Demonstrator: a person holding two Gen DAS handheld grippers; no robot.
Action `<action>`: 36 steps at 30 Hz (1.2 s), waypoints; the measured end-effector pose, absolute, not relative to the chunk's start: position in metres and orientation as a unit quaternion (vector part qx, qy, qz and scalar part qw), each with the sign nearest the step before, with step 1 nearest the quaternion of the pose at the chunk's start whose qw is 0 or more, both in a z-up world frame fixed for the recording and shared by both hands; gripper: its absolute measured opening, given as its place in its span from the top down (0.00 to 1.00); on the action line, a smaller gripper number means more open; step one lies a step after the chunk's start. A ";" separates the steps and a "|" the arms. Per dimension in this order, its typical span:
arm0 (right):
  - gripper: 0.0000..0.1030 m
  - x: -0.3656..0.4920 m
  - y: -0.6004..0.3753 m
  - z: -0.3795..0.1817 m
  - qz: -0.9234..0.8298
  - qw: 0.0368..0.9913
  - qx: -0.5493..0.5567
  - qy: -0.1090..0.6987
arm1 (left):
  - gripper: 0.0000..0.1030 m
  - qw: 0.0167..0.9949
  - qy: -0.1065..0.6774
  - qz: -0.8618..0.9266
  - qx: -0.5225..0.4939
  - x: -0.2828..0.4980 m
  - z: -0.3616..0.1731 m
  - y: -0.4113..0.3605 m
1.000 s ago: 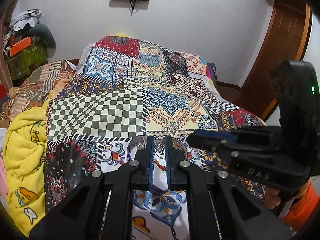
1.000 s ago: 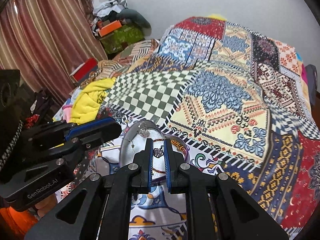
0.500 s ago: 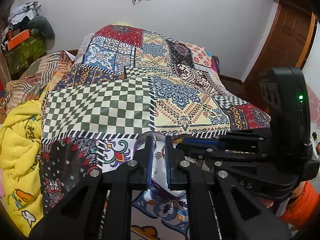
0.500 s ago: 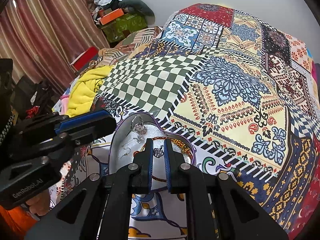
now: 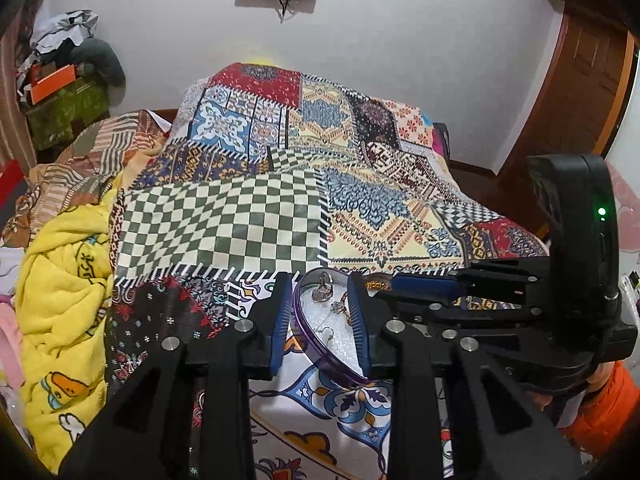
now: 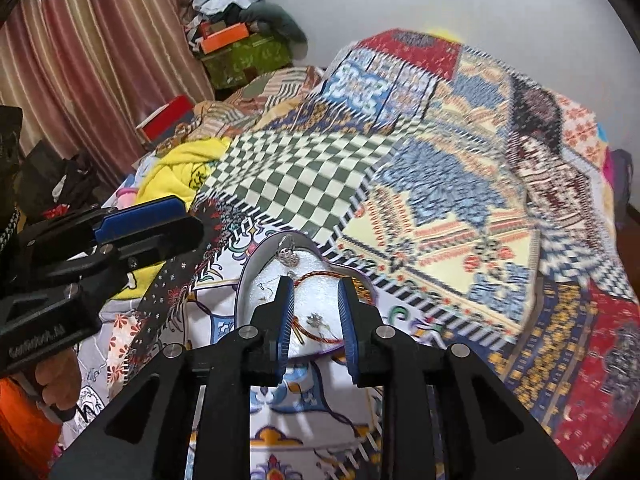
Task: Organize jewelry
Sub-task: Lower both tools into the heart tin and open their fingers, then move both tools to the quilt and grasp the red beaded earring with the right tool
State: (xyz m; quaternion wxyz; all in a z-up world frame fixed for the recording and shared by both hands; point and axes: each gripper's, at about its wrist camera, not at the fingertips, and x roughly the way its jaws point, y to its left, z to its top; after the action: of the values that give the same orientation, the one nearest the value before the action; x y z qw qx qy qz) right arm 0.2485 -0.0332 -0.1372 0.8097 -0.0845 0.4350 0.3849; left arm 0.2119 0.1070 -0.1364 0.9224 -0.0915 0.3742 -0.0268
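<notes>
- I see the heart-shaped jewelry tray (image 6: 256, 280), purple rim, lying on the patchwork bedspread (image 5: 224, 224); in it a red-gold cord bracelet (image 6: 320, 276), silver ring (image 6: 289, 254), small earrings (image 6: 316, 320).
- My right gripper (image 6: 314, 322): jaws spread, straddling the bracelet, nothing pinched.
- My left gripper (image 5: 320, 326): jaws spread over the tray's left rim, empty.
- Yellow blanket (image 5: 60, 300) well off to the left.

tray (image 6: 245, 280): glossy purple plastic rim | quilt (image 6: 440, 184): printed cloth | blanket (image 5: 60, 280): fuzzy yellow fleece
</notes>
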 end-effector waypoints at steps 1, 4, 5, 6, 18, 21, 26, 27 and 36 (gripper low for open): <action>0.80 0.247 -0.038 -0.132 0.380 0.814 -0.082 0.431 | 0.73 0.924 0.371 -0.026 -0.091 0.209 -0.132 0.107; 0.80 0.241 -0.054 -0.119 0.365 0.827 -0.080 0.420 | 0.70 0.928 0.362 -0.024 -0.084 0.200 -0.120 0.104; 0.80 0.238 -0.062 -0.113 0.358 0.833 -0.081 0.415 | 0.69 0.929 0.360 -0.024 -0.081 0.197 -0.117 0.102; 0.79 0.236 -0.068 -0.109 0.353 0.837 -0.082 0.411 | 0.69 0.930 0.358 -0.024 -0.079 0.195 -0.114 0.101; 0.56 0.201 -0.152 -0.095 0.279 0.868 -0.073 0.403 | 0.64 0.925 0.370 -0.061 -0.058 0.160 -0.105 0.058; 0.55 0.194 -0.169 -0.104 0.269 0.864 -0.060 0.421 | 0.63 0.920 0.380 -0.075 -0.056 0.155 -0.109 0.043; 0.55 0.183 -0.189 -0.128 0.262 0.849 -0.038 0.457 | 0.63 0.909 0.401 -0.095 -0.057 0.148 -0.123 0.020; 0.55 0.181 -0.191 -0.135 0.263 0.844 -0.029 0.467 | 0.63 0.907 0.405 -0.098 -0.058 0.147 -0.126 0.017; 0.56 0.169 -0.182 -0.176 0.276 0.813 -0.003 0.512 | 0.63 0.885 0.447 -0.114 -0.068 0.139 -0.163 -0.002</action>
State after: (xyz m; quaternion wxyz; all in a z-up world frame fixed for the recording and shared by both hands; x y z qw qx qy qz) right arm 0.1692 -0.1823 -0.1764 0.8132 -0.0034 0.5124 0.2761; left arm 0.1395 -0.0019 -0.1632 0.8848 -0.0676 0.4468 -0.1135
